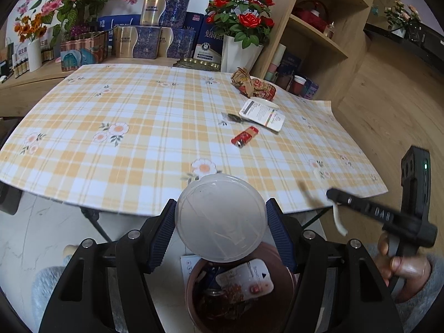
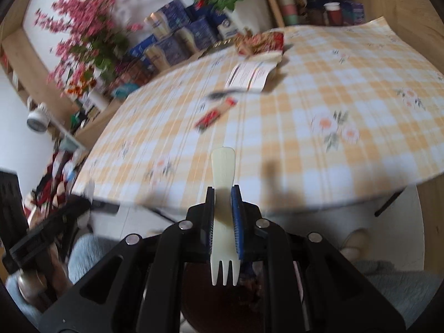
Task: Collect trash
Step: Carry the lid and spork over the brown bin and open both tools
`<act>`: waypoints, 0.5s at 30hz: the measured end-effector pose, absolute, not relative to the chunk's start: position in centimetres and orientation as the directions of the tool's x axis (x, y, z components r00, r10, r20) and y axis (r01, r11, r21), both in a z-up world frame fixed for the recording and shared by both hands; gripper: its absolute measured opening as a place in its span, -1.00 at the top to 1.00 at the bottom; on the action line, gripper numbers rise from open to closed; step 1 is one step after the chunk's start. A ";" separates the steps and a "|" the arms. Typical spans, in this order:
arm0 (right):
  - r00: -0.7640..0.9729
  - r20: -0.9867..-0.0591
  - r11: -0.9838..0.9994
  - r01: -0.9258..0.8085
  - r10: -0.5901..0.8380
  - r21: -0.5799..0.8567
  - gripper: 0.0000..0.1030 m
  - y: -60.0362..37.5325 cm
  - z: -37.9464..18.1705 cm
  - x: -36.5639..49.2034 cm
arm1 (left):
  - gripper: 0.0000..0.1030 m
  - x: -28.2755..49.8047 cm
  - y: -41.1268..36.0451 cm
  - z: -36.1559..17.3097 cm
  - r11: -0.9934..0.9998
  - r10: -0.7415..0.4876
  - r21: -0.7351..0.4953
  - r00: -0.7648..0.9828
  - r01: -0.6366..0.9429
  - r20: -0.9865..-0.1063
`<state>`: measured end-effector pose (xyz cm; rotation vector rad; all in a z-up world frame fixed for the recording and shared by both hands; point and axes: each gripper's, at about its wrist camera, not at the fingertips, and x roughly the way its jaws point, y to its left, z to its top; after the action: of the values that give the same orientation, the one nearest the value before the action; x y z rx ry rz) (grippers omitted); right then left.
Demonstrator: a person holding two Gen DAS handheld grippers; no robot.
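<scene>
The left gripper (image 1: 221, 219) clamps a light, flimsy plastic lid (image 1: 221, 217) by its rim above the brown bin (image 1: 287, 277), so gentle pressure suits it. The right gripper (image 2: 224, 216) pinches a stiff little plastic fork (image 2: 223, 238) mid-handle, off the table edge.

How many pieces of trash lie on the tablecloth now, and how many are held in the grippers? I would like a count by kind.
Crumpled paper wrapper: 1
White label card: 1
Dark utensil: 1
Red packet: 1
Clear plastic lid, in left gripper: 1
White plastic fork, in right gripper: 1
Total: 6
</scene>
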<state>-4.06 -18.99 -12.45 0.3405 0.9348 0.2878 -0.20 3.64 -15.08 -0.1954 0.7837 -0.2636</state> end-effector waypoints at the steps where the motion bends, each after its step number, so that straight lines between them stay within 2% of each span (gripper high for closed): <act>1: 0.544 -0.741 0.908 -0.098 0.393 0.408 0.69 -18.6 -13.0 -4.7 | -0.23 -0.6 3.7 -15.2 0.949 -0.306 -0.271 0.674 0.160 -0.672; 12: 0.351 -0.855 0.921 -0.065 0.383 0.385 0.68 -16.2 -18.4 -6.6 | -0.23 -2.6 3.3 -15.0 0.948 -0.313 -0.263 0.670 0.178 -0.673; 15: 0.354 -0.867 0.933 -0.058 0.351 0.355 0.67 -16.2 -18.6 -6.8 | -0.23 -2.8 3.2 -15.0 0.945 -0.320 -0.271 0.667 0.181 -0.672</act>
<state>-6.82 -16.19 -18.59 0.2831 1.1830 0.2688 -2.78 3.15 -15.03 -0.1873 0.7921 -0.2845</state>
